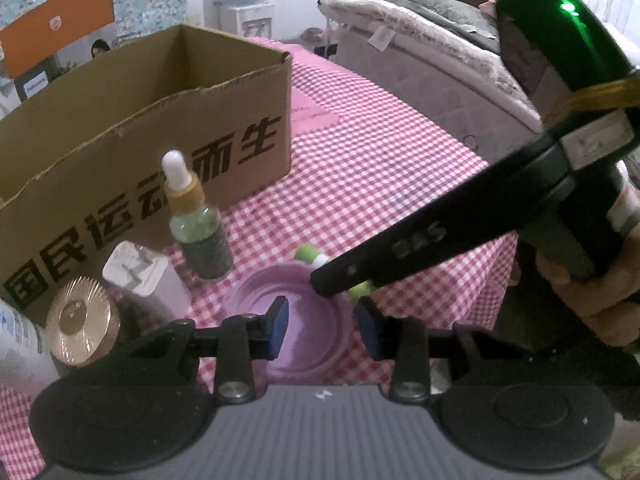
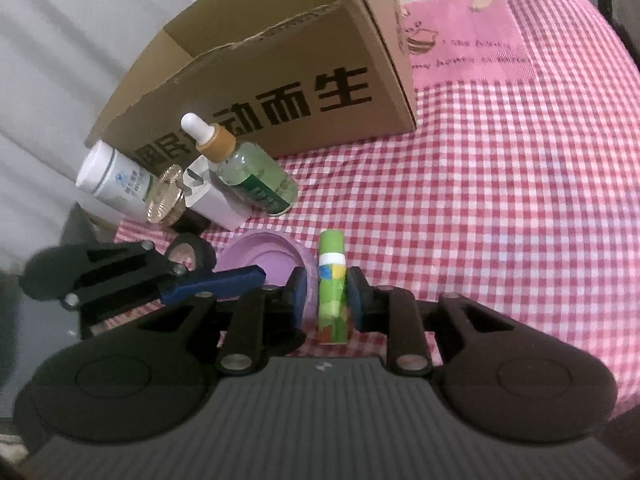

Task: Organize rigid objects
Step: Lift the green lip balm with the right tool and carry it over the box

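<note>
Right wrist | box [image 2: 280,92] print "动而生" | right claw [image 2: 325,292] straddles green tube [image 2: 330,280] | left claw [image 1: 322,328] wide

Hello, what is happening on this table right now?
A person is tidying small items toward a cardboard box. The right tongs straddle a green tube lying on the checked cloth; whether they grip it is unclear. The left tongs hang open over a purple lid. A dropper bottle and the other items wait beside the box.
</note>
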A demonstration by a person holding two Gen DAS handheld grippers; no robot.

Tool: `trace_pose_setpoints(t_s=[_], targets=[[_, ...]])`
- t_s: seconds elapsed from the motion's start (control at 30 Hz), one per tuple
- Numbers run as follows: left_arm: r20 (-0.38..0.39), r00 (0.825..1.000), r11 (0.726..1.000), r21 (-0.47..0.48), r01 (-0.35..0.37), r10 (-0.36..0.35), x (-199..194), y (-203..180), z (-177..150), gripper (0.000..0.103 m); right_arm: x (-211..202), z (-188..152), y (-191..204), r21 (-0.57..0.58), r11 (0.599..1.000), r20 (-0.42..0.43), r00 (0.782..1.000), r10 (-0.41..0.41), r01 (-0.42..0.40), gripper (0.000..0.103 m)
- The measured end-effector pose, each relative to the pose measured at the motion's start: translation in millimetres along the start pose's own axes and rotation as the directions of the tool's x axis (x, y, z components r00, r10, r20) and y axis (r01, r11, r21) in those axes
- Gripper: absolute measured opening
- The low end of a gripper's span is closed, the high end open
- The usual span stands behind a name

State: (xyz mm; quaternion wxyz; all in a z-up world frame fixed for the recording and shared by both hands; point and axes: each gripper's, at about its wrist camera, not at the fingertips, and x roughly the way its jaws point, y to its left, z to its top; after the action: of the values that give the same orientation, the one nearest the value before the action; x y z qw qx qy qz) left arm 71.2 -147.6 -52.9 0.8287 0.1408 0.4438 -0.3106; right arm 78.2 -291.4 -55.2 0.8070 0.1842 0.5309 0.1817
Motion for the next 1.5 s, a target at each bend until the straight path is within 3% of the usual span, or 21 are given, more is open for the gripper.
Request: trace_pose_setpoints(t_s=[0.27,0.57,0.73,0.97,1.23,1.5], targets=[[-0.008,1.0,0.999,-0.029,-0.03,0.03,-3,10,-5,0.044,-14,-3,-5,0.046,0.999,0.046,0.999,0.021,-0.023,0.023],[0.036,0.995,0.995,-0.011,-0.095,0.095,-19,10,-1,0.045,-15,-4,-1,0.002,1.0,0.048,0.998,-0.028,0.028,0.023],[0.075,0.996,0.999,0.027,-0.04,0.038,-33,-3,-1,0.048,-4,-1,8,-0.065,0.996,0.03,0.998,-0.062,0.064,0.023],[0.052,0.997,0.996,0.071,0.053,-0.057,-18,-22,7,0.048,1,1,12,-0.127,0.987,0.02,0.995,-0.102,0.103,0.015],[-0.022,0.996,0.992,0.083,0.09,-0.088,19,-32,17,0.048,-9,0,-9,-0.049,0.995,0.027,0.996,-0.08,0.082,0.014],[-0.045,0.996,0.994,0.071,0.083,-0.08,38,-30,21,0.049,-11,-1,-13,-0.044,0.997,0.031,0.997,-0.067,0.069,0.015]])
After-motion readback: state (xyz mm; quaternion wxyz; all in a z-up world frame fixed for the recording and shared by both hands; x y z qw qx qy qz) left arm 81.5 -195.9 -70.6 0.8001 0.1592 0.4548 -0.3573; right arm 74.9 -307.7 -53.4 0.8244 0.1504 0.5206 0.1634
